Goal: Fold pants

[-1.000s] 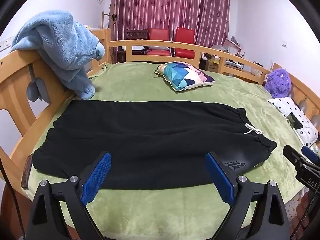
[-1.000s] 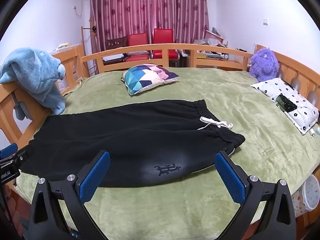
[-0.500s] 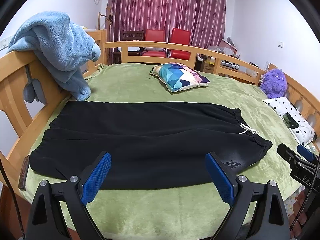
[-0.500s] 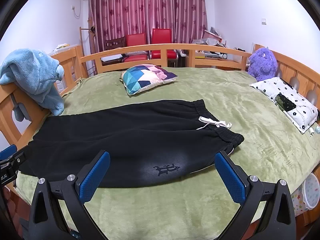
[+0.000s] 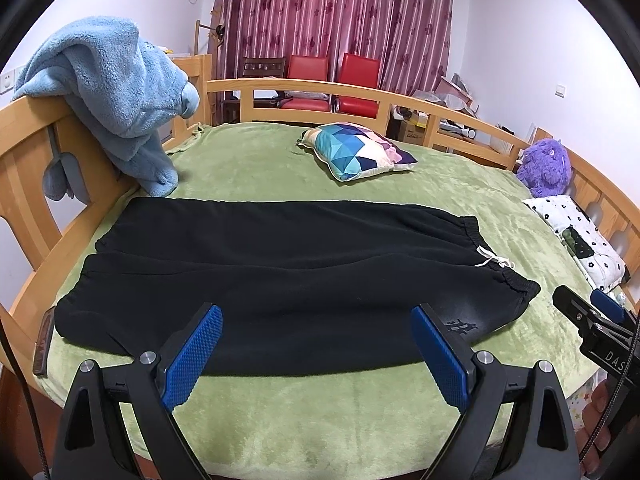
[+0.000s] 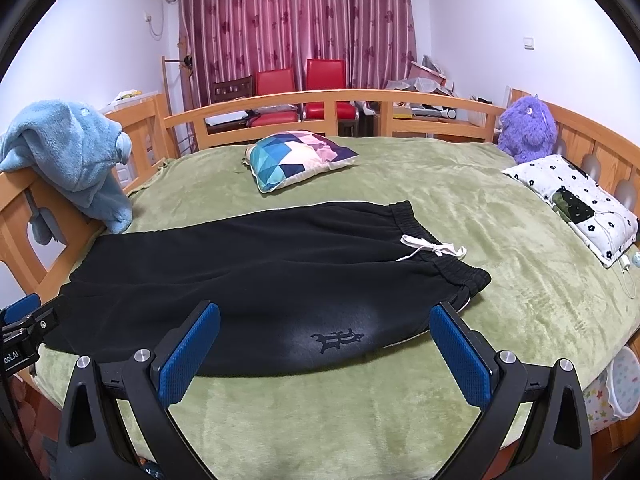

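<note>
The black pants [image 5: 288,276] lie flat on the green blanket [image 6: 500,248], waist to the right with its white string [image 6: 434,249]. The left gripper [image 5: 316,354] and right gripper [image 6: 326,354] hang wide open above the near edge, holding nothing. Whether the pads touch the cloth is hard to tell.

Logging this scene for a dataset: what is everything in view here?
pants: 1, black, flat on blanket, waistband right
drawstring: 1, white, at waistband
blanket: 1, green, covers bed
cushion: 1, multicoloured, far side
plush toy: 1, purple, right rail
pillow: 1, white, black flowers, right edge
fleece: 1, light blue, over left rail
chairs: 2, red, by curtain
left claw: 1, blue pads, open
right claw: 1, blue pads, open
</note>
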